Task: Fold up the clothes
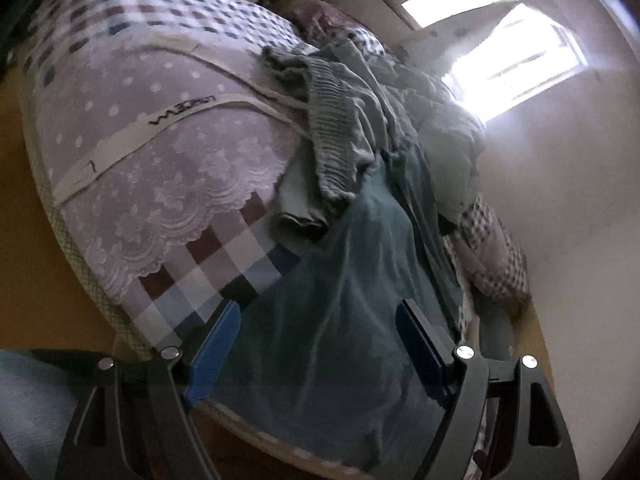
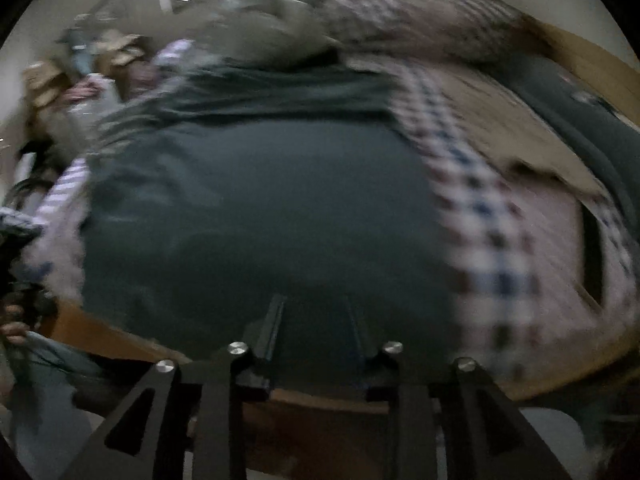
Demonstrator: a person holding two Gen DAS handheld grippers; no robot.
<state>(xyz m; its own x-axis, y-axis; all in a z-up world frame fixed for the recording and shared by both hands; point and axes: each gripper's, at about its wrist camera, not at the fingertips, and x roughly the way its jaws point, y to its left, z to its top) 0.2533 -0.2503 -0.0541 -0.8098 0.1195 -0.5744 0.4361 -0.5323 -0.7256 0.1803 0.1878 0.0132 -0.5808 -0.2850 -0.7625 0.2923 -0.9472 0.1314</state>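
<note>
A dark teal garment lies spread on the bed and hangs over its near edge; it also fills the middle of the blurred right wrist view. A grey ribbed garment lies crumpled on its far part. My left gripper is open, its blue pads standing wide apart on either side of the teal cloth near the bed's edge. My right gripper is open with a narrower gap, its fingertips over the near edge of the teal garment. Neither holds anything.
The bed has a checked sheet and a lilac dotted lace cover. A bundled duvet and a checked pillow lie by the wall. Brown cardboard lies on the bed's right part. Window beyond.
</note>
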